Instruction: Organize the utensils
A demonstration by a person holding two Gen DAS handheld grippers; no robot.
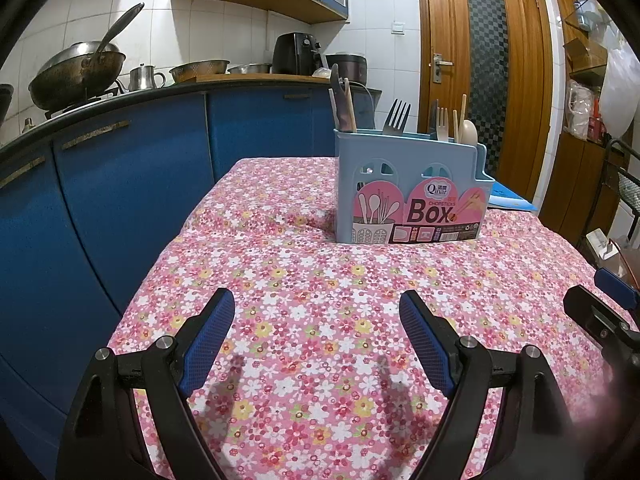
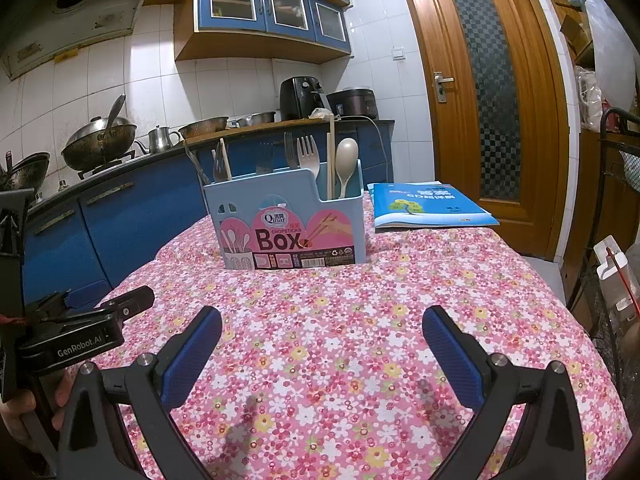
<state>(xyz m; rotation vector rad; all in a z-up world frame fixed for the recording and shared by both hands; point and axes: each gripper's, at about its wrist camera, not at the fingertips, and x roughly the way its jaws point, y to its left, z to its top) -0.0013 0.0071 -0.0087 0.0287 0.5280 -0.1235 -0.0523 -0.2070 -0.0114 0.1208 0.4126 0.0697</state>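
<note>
A light blue chopsticks box (image 1: pixel 408 188) (image 2: pixel 288 220) stands upright on the floral tablecloth (image 1: pixel 320 320) (image 2: pixel 340 320). Forks (image 1: pixel 396 116) (image 2: pixel 307 154), a beige spoon (image 1: pixel 468 132) (image 2: pixel 346 160) and chopsticks (image 1: pixel 350 106) (image 2: pixel 330 156) stick up out of its compartments. My left gripper (image 1: pixel 316 312) hovers over the cloth short of the box, open, nothing between its blue pads. My right gripper (image 2: pixel 322 328) is likewise open and empty, well short of the box. In the right wrist view the left gripper's black body (image 2: pixel 72 332) shows at the left, a hand under it.
A blue book (image 2: pixel 424 204) (image 1: pixel 508 196) lies on the table behind the box to the right. Blue kitchen cabinets (image 1: pixel 120 200) with a wok (image 1: pixel 76 74) run along the left. A wooden door (image 2: pixel 480 100) stands behind; a rack (image 2: pixel 616 200) borders the table's right side.
</note>
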